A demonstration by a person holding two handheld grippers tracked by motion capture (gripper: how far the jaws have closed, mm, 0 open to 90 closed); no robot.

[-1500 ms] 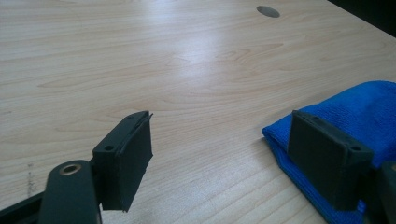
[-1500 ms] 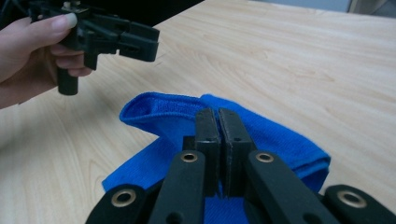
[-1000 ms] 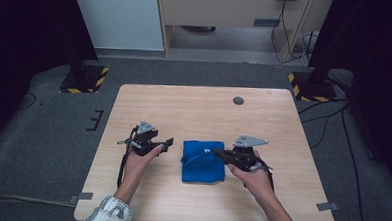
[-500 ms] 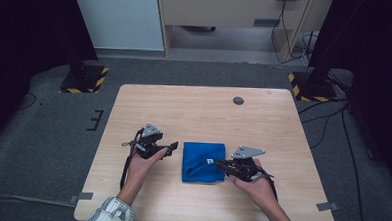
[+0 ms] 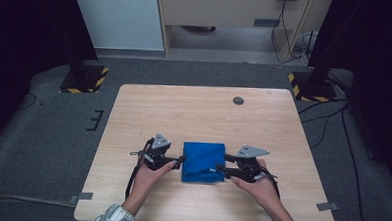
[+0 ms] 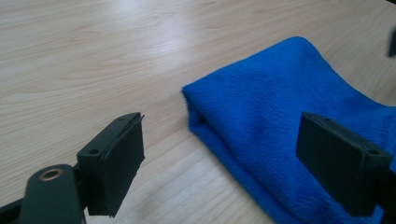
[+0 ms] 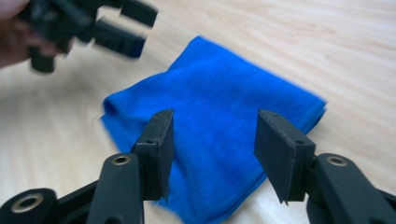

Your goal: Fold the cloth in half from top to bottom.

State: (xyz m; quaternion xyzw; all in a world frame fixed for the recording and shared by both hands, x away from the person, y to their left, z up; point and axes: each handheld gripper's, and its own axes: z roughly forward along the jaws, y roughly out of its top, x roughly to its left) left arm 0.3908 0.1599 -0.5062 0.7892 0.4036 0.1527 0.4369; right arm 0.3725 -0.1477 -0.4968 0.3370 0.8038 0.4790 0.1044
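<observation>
Closest to us, our two hands come up from the near edge of the table [image 5: 204,106]. Our left gripper [image 5: 178,161] sits just beside the left side of the blue cloth [image 5: 203,162]. Its jaws stand wide apart, and they have just been opening a bit more. In the left gripper view, a corner of the cloth [image 6: 299,130] lies between them, but the pads do not press on it.

Our right gripper [image 5: 220,162] is at the right side of the cloth. Its jaws have just been opening too and now stand about half apart. In the right gripper view they hang over the cloth [image 7: 219,121] with nothing pinched.

The cloth lies folded and flat on the table, near our edge, between the two grippers.

Farther off, a small dark round spot [image 5: 238,100] sits in the wood.
</observation>
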